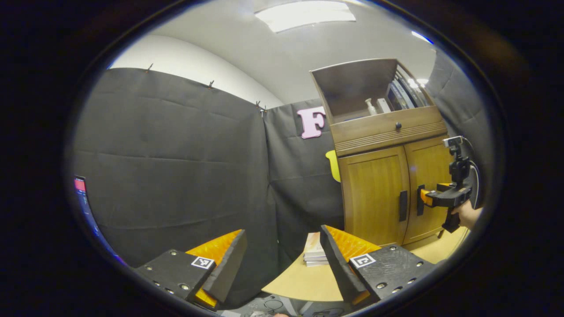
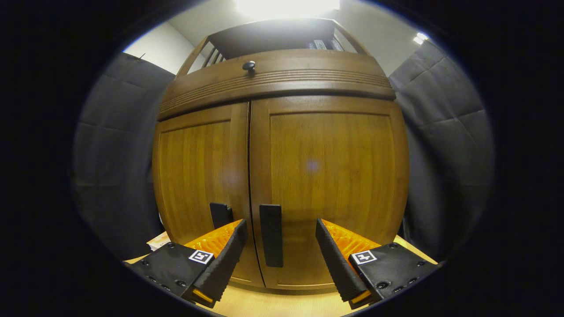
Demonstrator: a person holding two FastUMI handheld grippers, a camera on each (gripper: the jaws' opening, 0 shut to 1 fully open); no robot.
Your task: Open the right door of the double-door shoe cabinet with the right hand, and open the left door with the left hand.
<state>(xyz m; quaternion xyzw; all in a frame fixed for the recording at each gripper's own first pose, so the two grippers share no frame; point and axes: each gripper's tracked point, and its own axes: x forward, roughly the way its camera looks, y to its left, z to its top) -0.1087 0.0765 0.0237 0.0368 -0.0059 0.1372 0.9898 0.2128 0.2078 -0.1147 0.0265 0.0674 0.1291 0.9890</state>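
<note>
cabinet: we see the double-door shoe cabinet (image 2: 282,176) standing on the bench (image 1: 304,281), both doors flush shut, nothing opened yet.
right door: its handle (image 2: 270,235) is the dark vertical bar just right of the centre seam of the cabinet.
left door: its handle (image 2: 220,215) sits just left of that seam, partly hidden behind a finger in the right gripper view.
right gripper: right gripper (image 2: 278,253) is close to the cabinet front, jaws spread, right door handle between them but not touched (we can't confirm the depth gap).
left gripper: left gripper (image 1: 282,264) is well back from the cabinet, jaws spread, holding nothing.
step: we judge this as the approach to the right handle, first half of the task.
next: we'd ease forward, close on the bar, then pull out along the hinge arc.
clutter: stack of books (image 1: 315,253) on the bench left of the cabinet, in the left door's swing area maybe.
</note>
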